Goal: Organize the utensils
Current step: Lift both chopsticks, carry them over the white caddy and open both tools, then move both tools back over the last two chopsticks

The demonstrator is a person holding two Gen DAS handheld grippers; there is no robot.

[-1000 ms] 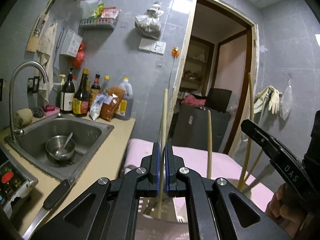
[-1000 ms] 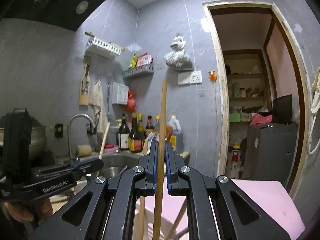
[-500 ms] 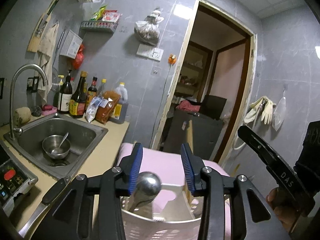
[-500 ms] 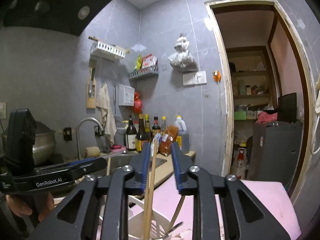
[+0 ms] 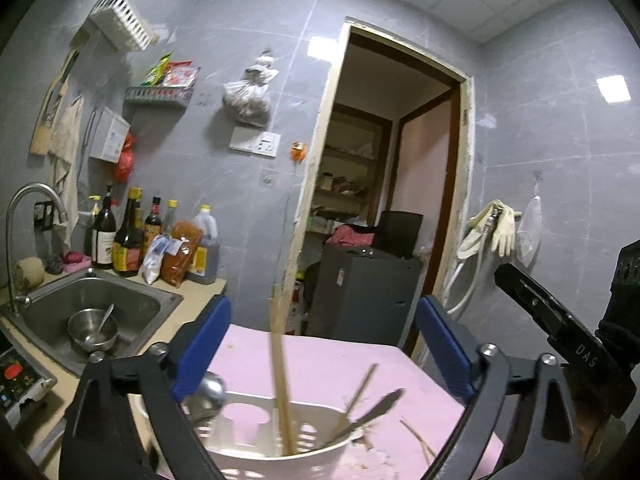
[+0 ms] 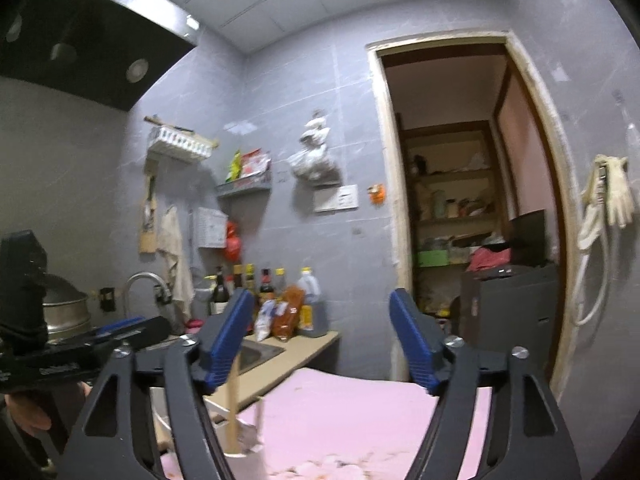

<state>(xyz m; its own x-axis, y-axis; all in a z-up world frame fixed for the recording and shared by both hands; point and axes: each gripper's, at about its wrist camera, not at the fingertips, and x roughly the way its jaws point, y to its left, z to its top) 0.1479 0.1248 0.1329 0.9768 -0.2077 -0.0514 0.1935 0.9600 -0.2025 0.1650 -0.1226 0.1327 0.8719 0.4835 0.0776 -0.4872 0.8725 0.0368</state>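
Left wrist view: left gripper (image 5: pixel 324 344) jaws opening, nothing pinched; wooden chopsticks (image 5: pixel 282 392) stand upright in white slotted plastic utensil holder (image 5: pixel 320 454) beneath. Right gripper (image 6: pixel 322 340) jaws opening, empty. Judged step: release after deposit. Next: locate remaining loose utensil. Surface: pink mat (image 5: pixel 320 360); steel sink (image 5: pixel 60 300) left, doorway far.

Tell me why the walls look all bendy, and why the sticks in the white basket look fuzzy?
Both wrist views use fisheye lenses, so the door frame bows in the left one and curves more in the right one. In the left view the chopsticks in the white basket smear from motion; in the right view the chopsticks blur too. A ceiling light glares on the left view's wall tiles.
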